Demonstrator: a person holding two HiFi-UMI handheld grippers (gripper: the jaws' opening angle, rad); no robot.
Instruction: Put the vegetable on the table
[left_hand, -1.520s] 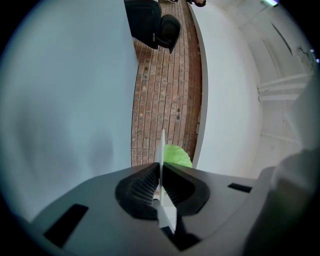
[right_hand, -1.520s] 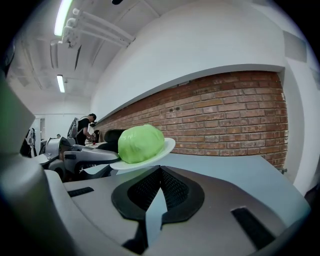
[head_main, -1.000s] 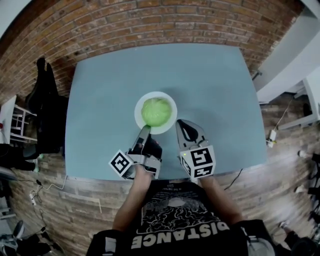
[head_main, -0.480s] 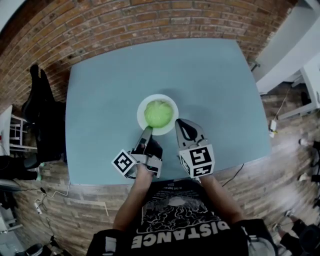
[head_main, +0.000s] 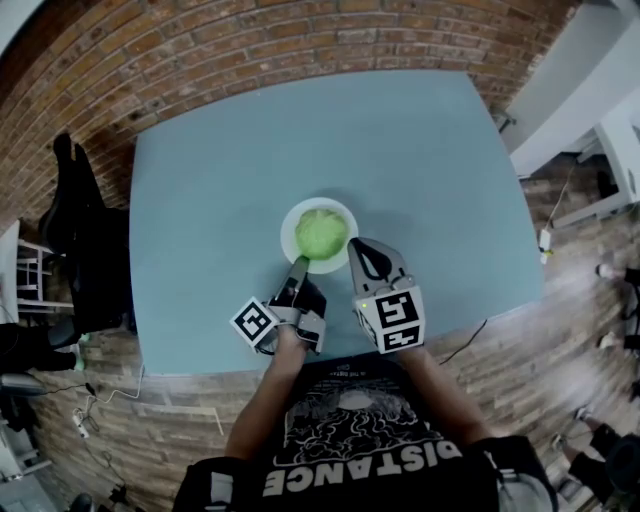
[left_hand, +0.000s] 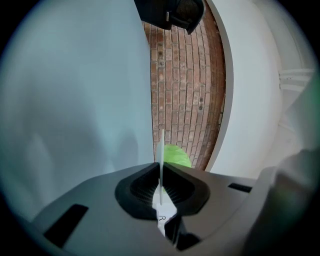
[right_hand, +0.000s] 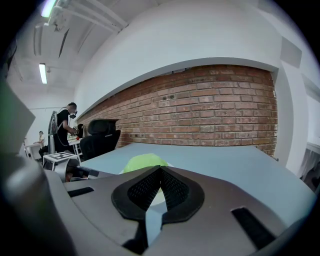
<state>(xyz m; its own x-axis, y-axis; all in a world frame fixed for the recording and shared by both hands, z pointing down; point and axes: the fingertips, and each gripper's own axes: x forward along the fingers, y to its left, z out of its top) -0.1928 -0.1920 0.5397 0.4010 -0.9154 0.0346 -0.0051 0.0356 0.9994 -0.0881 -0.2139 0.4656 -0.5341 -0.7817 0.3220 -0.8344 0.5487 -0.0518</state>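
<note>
Right gripper (head_main: 360, 246) edged nearer plate (head_main: 289, 238) since earlier; jaws pressed together, empty. Left gripper (head_main: 299, 266) pinches plate's near rim. Cabbage (head_main: 321, 232) on plate, mid-worktop (head_main: 200, 200), toward near edge.

A black chair (right_hand: 100, 134) stands by the brick wall (right_hand: 210, 110), 1 person (right_hand: 64, 127) near it.

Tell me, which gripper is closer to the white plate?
Left. The left gripper is clamped on the near rim of the plate, touching it. The right gripper, jaws together and empty, sits just beside the plate's right edge.
</note>
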